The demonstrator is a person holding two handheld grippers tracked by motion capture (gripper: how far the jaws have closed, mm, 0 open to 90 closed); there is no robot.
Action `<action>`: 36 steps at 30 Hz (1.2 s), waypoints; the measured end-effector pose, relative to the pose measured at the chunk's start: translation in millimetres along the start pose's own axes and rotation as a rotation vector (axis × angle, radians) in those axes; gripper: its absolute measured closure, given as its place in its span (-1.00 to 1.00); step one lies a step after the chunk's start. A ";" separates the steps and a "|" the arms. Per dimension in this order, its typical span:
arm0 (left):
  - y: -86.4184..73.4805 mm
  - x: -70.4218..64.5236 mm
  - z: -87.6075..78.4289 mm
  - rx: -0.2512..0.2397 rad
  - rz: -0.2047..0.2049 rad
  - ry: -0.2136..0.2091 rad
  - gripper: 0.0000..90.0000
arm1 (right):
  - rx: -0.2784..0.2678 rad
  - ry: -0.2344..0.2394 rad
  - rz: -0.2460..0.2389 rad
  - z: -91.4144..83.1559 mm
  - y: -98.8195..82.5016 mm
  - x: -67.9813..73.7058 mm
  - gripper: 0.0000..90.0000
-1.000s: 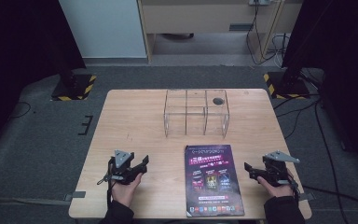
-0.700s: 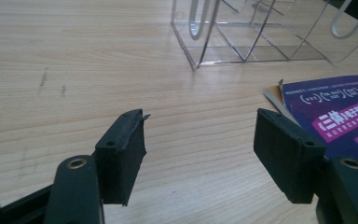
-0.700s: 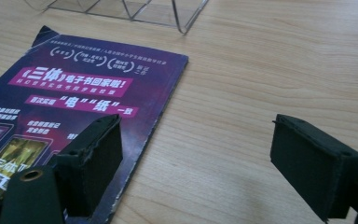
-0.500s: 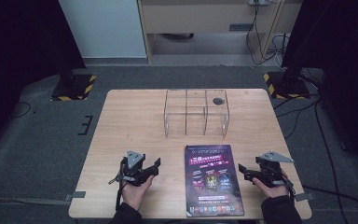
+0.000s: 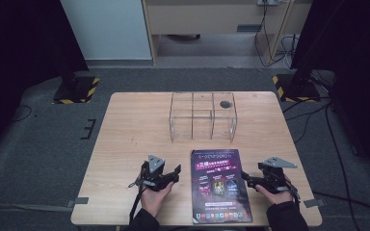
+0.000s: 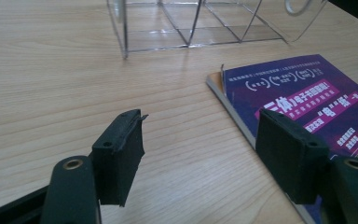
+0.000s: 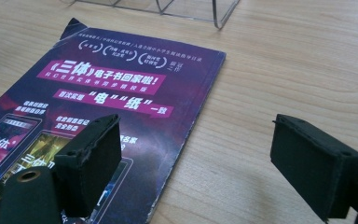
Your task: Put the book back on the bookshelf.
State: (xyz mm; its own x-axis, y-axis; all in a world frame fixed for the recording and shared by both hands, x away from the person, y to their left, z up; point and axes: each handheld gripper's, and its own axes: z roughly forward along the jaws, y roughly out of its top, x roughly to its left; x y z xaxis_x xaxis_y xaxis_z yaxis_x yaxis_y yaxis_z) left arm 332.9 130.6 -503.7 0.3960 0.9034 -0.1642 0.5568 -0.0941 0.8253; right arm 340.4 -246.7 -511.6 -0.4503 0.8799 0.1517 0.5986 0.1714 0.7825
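A purple-covered booklet (image 5: 220, 185) lies flat near the table's front edge. My left gripper (image 5: 173, 174) sits just left of it, low over the wood. In the left gripper view the left gripper (image 6: 205, 158) is open, its jaws have just been widening, and one pad (image 6: 291, 161) stands in front of the booklet's (image 6: 298, 88) left edge without gripping it. My right gripper (image 5: 246, 177) is at the booklet's right edge. In the right gripper view the right gripper (image 7: 200, 158) is open, with the booklet's (image 7: 102, 88) right edge and bare wood between its jaws.
A clear plastic divider box (image 5: 202, 117) with several compartments stands behind the booklet, mid-table, and its near wall shows in both gripper views (image 6: 191, 23) (image 7: 186, 9). The wooden table (image 5: 125, 134) has bare wood to the left and right. Dark floor and cables surround it.
My left gripper has slid right across the table to the booklet's left edge. The right gripper has barely shifted.
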 end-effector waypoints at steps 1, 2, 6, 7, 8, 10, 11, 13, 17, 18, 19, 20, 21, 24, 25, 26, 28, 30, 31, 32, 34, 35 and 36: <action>0.3 -2.7 2.9 0.004 0.001 -0.008 -0.30 | 0.002 0.002 0.002 0.7 -0.3 0.7 -0.64; 0.6 -6.5 6.7 0.013 0.005 -0.010 -0.30 | 0.005 0.005 0.002 1.9 -0.8 1.7 -0.64; -0.1 -12.1 12.8 0.026 0.008 -0.014 -0.30 | 0.007 0.011 -0.002 3.0 -1.3 2.4 -0.64; -0.4 -13.8 14.6 0.031 0.010 -0.016 -0.30 | 0.009 0.011 -0.001 3.5 -1.5 2.7 -0.64; -0.7 -15.6 16.4 0.036 0.012 -0.018 -0.29 | 0.009 0.014 0.001 4.0 -1.9 3.2 -0.64; -1.5 -19.2 19.8 0.047 0.012 -0.022 -0.29 | 0.011 0.019 0.000 5.2 -2.4 4.2 -0.64; -2.0 -21.0 21.7 0.051 0.011 -0.027 -0.28 | 0.012 0.026 0.001 6.5 -2.8 5.4 -0.64; -2.9 -25.2 25.5 0.056 0.005 -0.037 -0.28 | 0.017 0.030 0.000 7.1 -3.1 6.2 -0.64; -4.6 -31.0 31.4 0.073 -0.005 -0.054 -0.27 | 0.022 0.039 -0.013 10.5 -4.5 9.3 -0.64; -5.1 -32.5 32.9 0.076 -0.009 -0.058 -0.27 | 0.023 0.041 -0.013 11.1 -4.8 10.0 -0.63; -5.6 -34.2 34.7 0.081 -0.009 -0.060 -0.27 | 0.025 0.044 -0.013 11.9 -5.2 10.6 -0.63; -6.0 -35.4 35.9 0.088 -0.008 -0.062 -0.26 | 0.027 0.048 -0.014 13.9 -6.0 11.6 -0.62; -6.3 -36.4 37.0 0.089 -0.011 -0.065 -0.26 | 0.027 0.048 -0.014 13.9 -6.0 11.6 -0.62; -7.2 -40.1 40.5 0.098 -0.017 -0.073 -0.25 | 0.030 0.058 -0.014 16.0 -7.0 12.6 -0.60; -7.6 -41.3 41.6 0.103 -0.016 -0.073 -0.25 | 0.033 0.064 -0.012 16.6 -7.4 13.3 -0.59; -7.8 -42.2 42.6 0.107 -0.018 -0.074 -0.24 | 0.038 0.069 -0.016 17.6 -7.9 14.2 -0.58; -8.2 -43.4 44.2 0.111 -0.015 -0.074 -0.24 | 0.044 0.078 -0.014 18.9 -8.3 15.9 -0.57; -8.3 -44.7 45.7 0.117 -0.016 -0.076 -0.23 | 0.048 0.081 -0.025 20.5 -8.9 17.1 -0.56; -8.5 -45.7 46.8 0.116 -0.017 -0.078 -0.23 | 0.050 0.085 -0.023 21.0 -8.9 18.1 -0.55; -8.5 -46.4 47.4 0.119 -0.016 -0.077 -0.22 | 0.050 0.084 -0.028 22.2 -9.3 18.5 -0.55; -9.0 -48.6 49.5 0.124 -0.013 -0.074 -0.22 | 0.060 0.089 -0.024 24.3 -10.1 20.0 -0.54; -9.3 -49.3 50.3 0.125 -0.013 -0.074 -0.22 | 0.060 0.089 -0.024 24.3 -10.1 20.0 -0.54; -9.8 -50.0 51.3 0.130 -0.012 -0.072 -0.21 | 0.062 0.091 -0.023 24.5 -10.3 20.1 -0.54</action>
State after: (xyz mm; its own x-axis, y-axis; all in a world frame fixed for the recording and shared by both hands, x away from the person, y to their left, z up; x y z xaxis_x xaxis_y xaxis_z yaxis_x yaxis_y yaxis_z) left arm 345.1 64.9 -531.3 0.4373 0.8730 -0.2160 0.6500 -0.1408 0.7468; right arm 341.5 -219.9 -531.4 -0.5213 0.8318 0.1906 0.6260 0.2209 0.7479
